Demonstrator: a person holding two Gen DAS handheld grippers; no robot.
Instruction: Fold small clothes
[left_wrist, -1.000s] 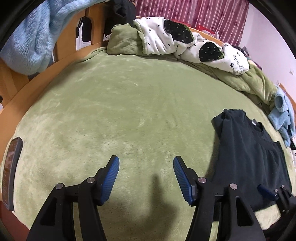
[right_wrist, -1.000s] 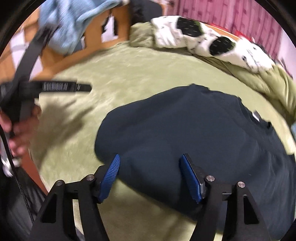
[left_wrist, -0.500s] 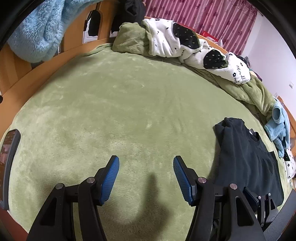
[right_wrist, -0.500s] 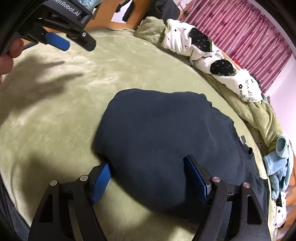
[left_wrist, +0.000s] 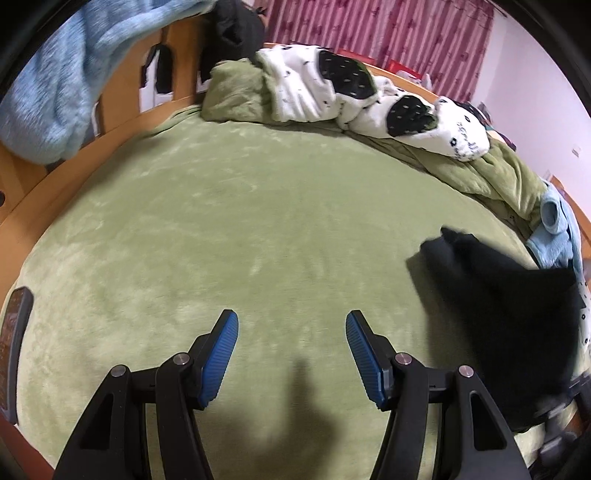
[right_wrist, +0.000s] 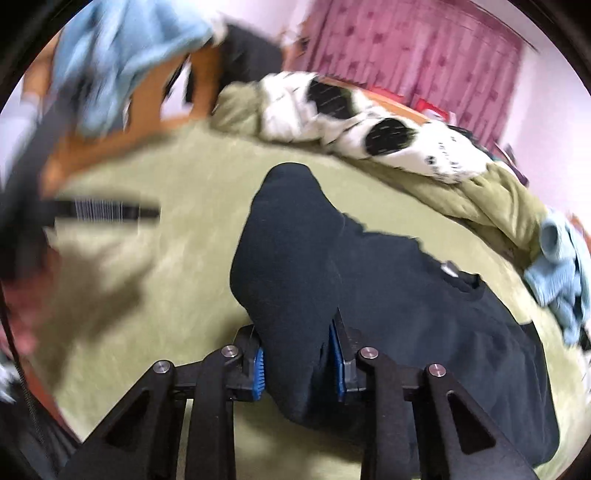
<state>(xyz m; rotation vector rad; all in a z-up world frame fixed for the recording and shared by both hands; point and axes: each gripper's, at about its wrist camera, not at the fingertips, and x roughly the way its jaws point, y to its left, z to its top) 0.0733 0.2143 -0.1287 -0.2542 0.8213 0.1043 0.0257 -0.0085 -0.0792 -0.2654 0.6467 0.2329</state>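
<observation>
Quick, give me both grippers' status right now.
Left gripper: open, nothing between its fingers, over the green blanket.
Right gripper: jaws closing on a bunched fold of the dark shirt, pads pressing it.

I am working in a bedroom at home: a green fleece blanket (left_wrist: 258, 206) is covering the bed, its wooden frame (left_wrist: 122, 122) curving at ten o'clock, pink curtains (left_wrist: 369, 33) hanging at twelve.
</observation>
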